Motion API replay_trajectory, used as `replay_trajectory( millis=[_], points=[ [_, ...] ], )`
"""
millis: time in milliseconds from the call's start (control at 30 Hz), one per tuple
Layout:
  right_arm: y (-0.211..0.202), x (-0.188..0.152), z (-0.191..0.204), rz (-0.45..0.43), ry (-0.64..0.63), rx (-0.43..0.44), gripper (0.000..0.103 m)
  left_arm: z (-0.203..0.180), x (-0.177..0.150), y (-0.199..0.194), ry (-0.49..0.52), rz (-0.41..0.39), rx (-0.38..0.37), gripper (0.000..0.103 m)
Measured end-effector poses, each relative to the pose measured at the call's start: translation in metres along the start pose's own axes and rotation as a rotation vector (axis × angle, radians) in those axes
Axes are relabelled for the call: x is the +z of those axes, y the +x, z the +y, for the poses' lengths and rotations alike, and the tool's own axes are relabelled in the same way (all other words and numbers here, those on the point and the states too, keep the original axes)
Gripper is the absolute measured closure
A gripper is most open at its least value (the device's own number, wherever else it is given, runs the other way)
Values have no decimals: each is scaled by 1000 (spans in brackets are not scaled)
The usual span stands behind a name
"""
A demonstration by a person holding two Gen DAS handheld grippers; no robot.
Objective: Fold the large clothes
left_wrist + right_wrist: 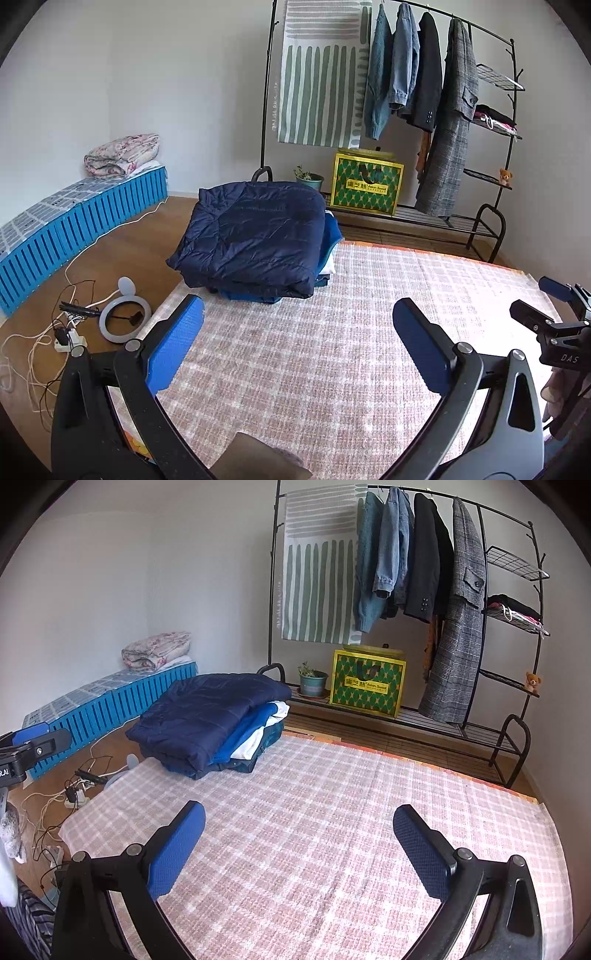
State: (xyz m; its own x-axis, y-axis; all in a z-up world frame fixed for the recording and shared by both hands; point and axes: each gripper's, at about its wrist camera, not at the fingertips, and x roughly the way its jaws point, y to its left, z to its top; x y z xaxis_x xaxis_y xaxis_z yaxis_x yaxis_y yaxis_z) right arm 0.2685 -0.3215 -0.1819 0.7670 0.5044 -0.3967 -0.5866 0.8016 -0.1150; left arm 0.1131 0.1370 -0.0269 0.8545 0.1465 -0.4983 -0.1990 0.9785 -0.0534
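Resting at the far left corner of the pink-and-white checked blanket (332,332), the stack of folded clothes topped by a navy quilted jacket (251,236) shows differently in each view: the left wrist camera sees mostly the jacket's broad top, while the right wrist camera catches the pile's side, with blue, white and dark teal layers (255,734) under it. Only the left view takes in the whole white ring light (123,314) on the wooden floor (122,254) among cables and a power strip; the right view shows just an edge of it. The left gripper (299,347) has its blue-padded fingers spread wide over bare blanket, nothing between them, and the right gripper (299,849) likewise stands fully apart and empty. Each camera glimpses the other gripper at its frame edge. Between grippers and pile the blanket lies open and flat. Its far edge runs near the black metal clothes rack (498,734), which holds hanging coats and a green-and-yellow gift bag (365,690); blue slatted crates (74,229) line the left wall.
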Motion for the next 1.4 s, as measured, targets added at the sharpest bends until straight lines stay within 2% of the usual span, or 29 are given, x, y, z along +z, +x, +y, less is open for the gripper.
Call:
replay_trajectory(
  millis=[200, 400, 667, 1400],
  points=[
    [11, -7, 0, 27, 12, -2, 0, -1, -8, 15, -1, 38, -10, 0],
    [15, -8, 2, 32, 10, -2, 0, -4, -9, 15, 28, 24, 0, 0],
    [21, -12, 2, 61, 21, 18, 0, -4, -12, 19, 28, 46, 0, 0],
    [18, -15, 2, 61, -3, 4, 0, -6, -14, 20, 37, 46, 8, 0]
  ],
)
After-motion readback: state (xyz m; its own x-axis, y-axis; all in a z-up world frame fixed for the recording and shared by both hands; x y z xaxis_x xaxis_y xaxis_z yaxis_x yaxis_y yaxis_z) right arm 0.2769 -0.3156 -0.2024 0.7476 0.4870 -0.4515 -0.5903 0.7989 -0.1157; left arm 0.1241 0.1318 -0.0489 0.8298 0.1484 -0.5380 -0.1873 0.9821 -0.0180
